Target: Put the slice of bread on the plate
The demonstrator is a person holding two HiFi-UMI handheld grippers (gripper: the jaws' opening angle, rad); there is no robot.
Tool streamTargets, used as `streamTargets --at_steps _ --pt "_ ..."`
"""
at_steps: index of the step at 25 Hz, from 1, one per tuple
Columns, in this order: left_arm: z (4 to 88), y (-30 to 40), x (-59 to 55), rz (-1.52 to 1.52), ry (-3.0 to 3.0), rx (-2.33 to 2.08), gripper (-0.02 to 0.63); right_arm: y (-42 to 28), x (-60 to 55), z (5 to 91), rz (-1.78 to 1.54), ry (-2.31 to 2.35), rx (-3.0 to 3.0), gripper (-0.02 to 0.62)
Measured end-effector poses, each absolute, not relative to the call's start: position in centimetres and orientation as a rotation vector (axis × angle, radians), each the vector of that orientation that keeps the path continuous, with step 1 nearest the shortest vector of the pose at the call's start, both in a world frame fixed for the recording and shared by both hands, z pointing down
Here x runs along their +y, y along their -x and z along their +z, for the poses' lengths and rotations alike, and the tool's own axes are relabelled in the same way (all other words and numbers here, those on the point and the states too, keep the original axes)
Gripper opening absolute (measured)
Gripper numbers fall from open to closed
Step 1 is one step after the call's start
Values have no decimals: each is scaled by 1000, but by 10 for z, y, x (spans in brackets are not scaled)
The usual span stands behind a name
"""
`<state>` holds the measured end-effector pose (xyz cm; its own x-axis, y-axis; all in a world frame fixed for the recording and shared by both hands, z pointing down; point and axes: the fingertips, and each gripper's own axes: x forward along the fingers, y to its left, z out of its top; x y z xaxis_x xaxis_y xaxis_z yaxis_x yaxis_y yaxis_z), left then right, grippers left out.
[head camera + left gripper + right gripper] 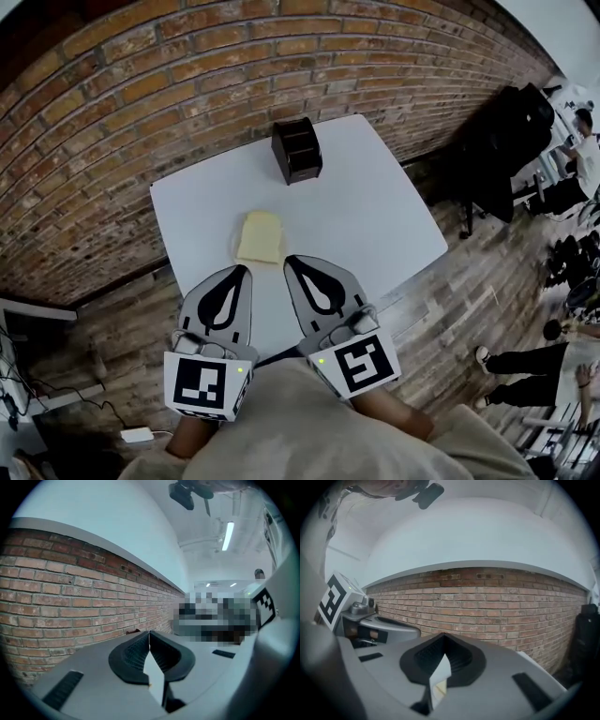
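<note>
Slice of bread, pale yellow with a darker crust (260, 236), lies flat on the white square desk (375, 216), just ahead of the tips of both pairs of jaws and between their lines. The left gripper (149, 637) has its black ribbed jaws closed tip to tip, with nothing held. Only a sliver of the white desk shows through the gap behind the tips. The right gripper (443, 641) is closed the same way and holds nothing. Through its gap a strip of desk and a bit of the yellow bread can be seen below. In the head view the two grippers sit side by side over the near edge of the desk, clear of the bread, each with its black-and-white marker cube toward the person.

A thin pale edge (235, 246) runs along the bread's left side; whether it is the rim of a white plate cannot be told.

Further back, near the desk's far edge and well apart from the bread, stands a dark open-topped box with an inner divider (297, 148). Its compartments are in shadow, and what they hold cannot be made out.

The red brick wall (187, 75) rises right behind the desk.
</note>
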<state>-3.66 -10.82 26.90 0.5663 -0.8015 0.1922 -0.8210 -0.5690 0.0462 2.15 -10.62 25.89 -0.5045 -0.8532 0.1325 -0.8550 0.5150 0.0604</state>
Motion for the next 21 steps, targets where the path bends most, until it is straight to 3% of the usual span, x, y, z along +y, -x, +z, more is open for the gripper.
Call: streamTargets --at_steps 21 --pt "280 45 -88 229 -2669 -1334 12 -4 -81 270 44 -1414 -2618 6"
